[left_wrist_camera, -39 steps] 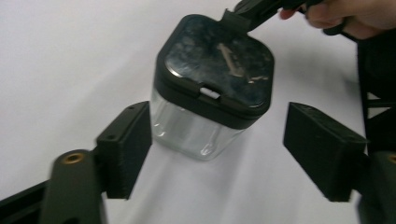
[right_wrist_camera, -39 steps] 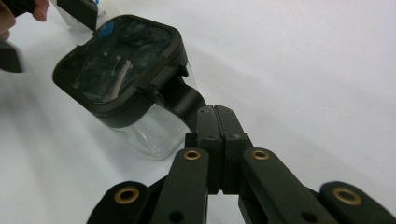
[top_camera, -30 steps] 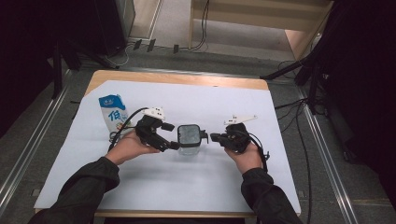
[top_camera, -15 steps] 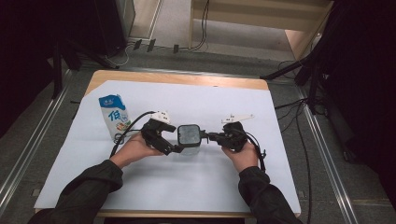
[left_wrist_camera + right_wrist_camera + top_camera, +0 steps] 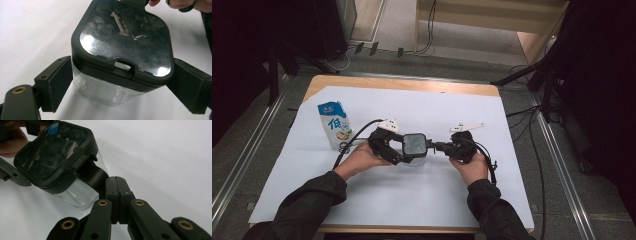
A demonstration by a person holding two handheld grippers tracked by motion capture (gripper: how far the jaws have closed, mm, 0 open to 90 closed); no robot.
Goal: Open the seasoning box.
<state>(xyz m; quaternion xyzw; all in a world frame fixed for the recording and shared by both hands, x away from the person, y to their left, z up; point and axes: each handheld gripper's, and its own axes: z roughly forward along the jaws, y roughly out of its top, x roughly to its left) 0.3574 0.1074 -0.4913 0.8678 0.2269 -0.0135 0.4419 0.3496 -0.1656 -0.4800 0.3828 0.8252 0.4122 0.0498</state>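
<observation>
Left gripper (image 5: 404,151) comes first in the high view: it sits just left of the clear container (image 5: 414,159), its jaws spread about as wide as the container itself and set along two opposite sides. In the left gripper view the pads (image 5: 58,82) lie against or just off the transparent wall below the black-rimmed lid (image 5: 125,42); whether they press it I cannot tell for certain, though the fit looks like a bracing hold. Further left of the container, well apart from it, a milk carton (image 5: 334,125) stands upright on the white sheet (image 5: 412,200) that covers the table. The container itself stands in the middle of that sheet, between the two hands, with its lid on and a small latch tab (image 5: 123,65) showing on the rim nearest the left gripper's camera. Right of the container, the right gripper (image 5: 437,146) has its jaws pressed fully together, and in the right gripper view the closed tips (image 5: 115,185) meet a dark part under the lid's edge (image 5: 86,157); whether they pinch a tab there or only push against it is hidden. My reading is that the step in hand is opening the lid: one tool steadies the body while the other works at the rim. The next move would call for a firm hold on the walls from the left side and a careful upward lever or pull at the edge from the right, without tipping the container.
</observation>
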